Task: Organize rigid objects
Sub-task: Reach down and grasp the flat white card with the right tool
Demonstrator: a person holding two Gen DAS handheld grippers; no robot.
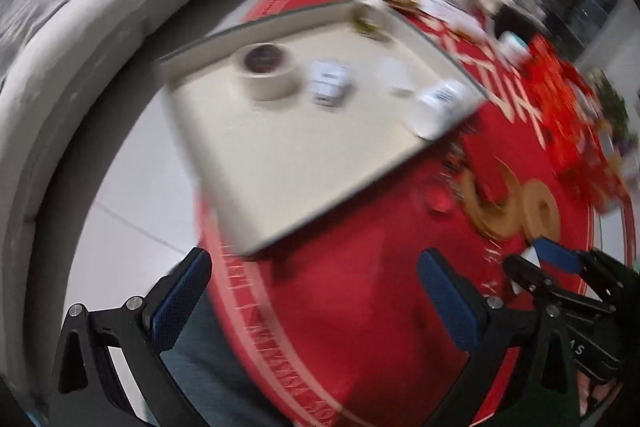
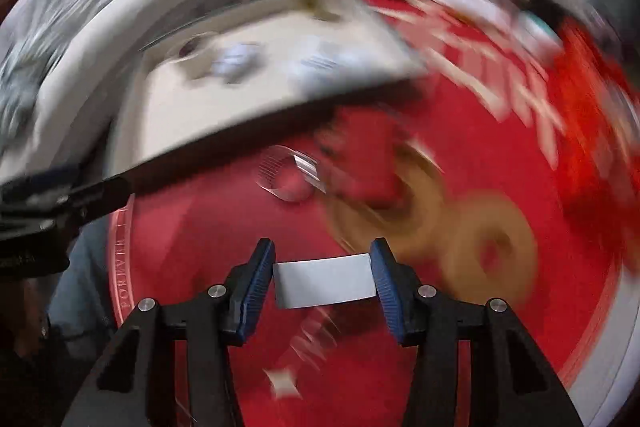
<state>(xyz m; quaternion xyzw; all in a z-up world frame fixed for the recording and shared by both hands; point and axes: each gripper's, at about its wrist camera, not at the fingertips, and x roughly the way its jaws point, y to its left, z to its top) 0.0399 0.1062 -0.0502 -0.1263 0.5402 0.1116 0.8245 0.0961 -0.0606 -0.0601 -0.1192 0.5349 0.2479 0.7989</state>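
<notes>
Bright light, heavy motion blur, fisheye warping

Near surface: the red round surface (image 1: 360, 307) lies bare between the left tongs (image 1: 316, 301) and the cream tray (image 1: 256, 163); passage free there.
Tray front: front half bare; near corner overhangs the surface edge.
Tray rear: tape roll (image 1: 267, 71), small white jar (image 1: 329, 83) and white cup (image 1: 438, 107) stand in a loose row with gaps between them; a blurred item sits at the far corner.
Right side: tan rings (image 1: 516, 207) lie on the red cloth beside the right tongs (image 1: 556, 257).
Far rim: red packets and mixed clutter crowd it; blurred.
Left flank: bare floor (image 1: 132, 195), then a grey sofa (image 1: 68, 39).
Right tongs: a flat white piece (image 2: 325, 281) fills the gap.
</notes>
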